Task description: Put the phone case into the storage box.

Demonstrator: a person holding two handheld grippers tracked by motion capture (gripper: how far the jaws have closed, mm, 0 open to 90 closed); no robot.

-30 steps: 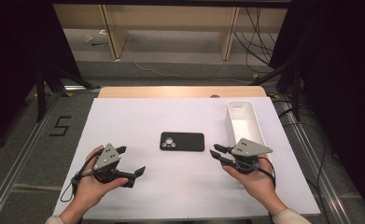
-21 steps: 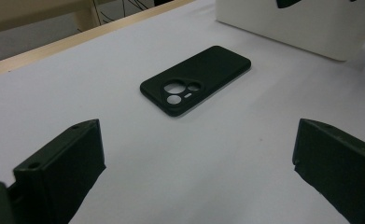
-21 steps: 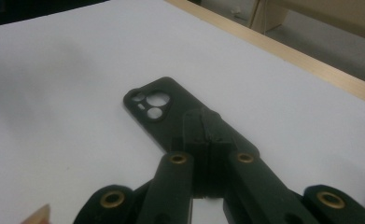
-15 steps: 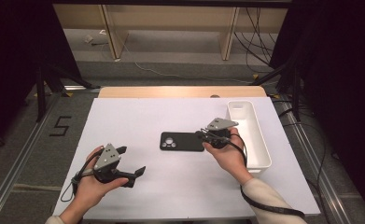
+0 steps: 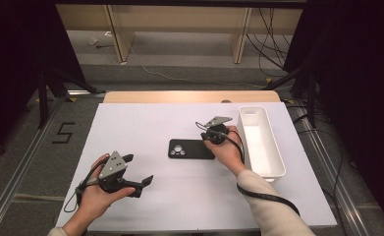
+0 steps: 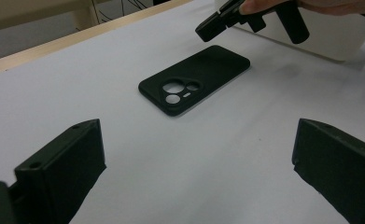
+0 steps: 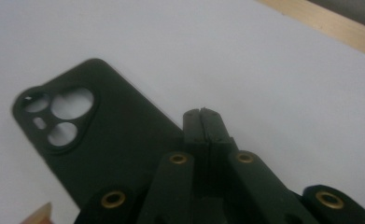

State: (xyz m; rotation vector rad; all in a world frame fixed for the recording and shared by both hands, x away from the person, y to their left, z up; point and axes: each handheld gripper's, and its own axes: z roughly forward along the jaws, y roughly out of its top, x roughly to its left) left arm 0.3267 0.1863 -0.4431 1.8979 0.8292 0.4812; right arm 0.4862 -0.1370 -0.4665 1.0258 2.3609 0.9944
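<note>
A black phone case (image 5: 190, 148) lies flat in the middle of the white table, camera cutouts at its left end. My right gripper (image 5: 202, 128) hangs just over the case's right end, a hand around its body. In the right gripper view its jaws (image 7: 202, 114) are pressed together with nothing between them, tips at the edge of the case (image 7: 101, 140). My left gripper (image 5: 139, 169) rests at the front left, jaws spread wide and empty. The left gripper view shows the case (image 6: 194, 77) ahead of that gripper (image 6: 199, 163), with the right gripper (image 6: 208, 30) above the case's far end.
A long white bin (image 5: 260, 145) stands empty along the right side, just behind the right hand, and shows in the left gripper view as well (image 6: 339, 44). A wooden strip (image 5: 189, 96) runs along the table's far edge. Metal rails flank the table on the floor.
The right hand has travelled from the front right, forward and left, to the case's right end, dropping a little. The left hand has stayed in place.
</note>
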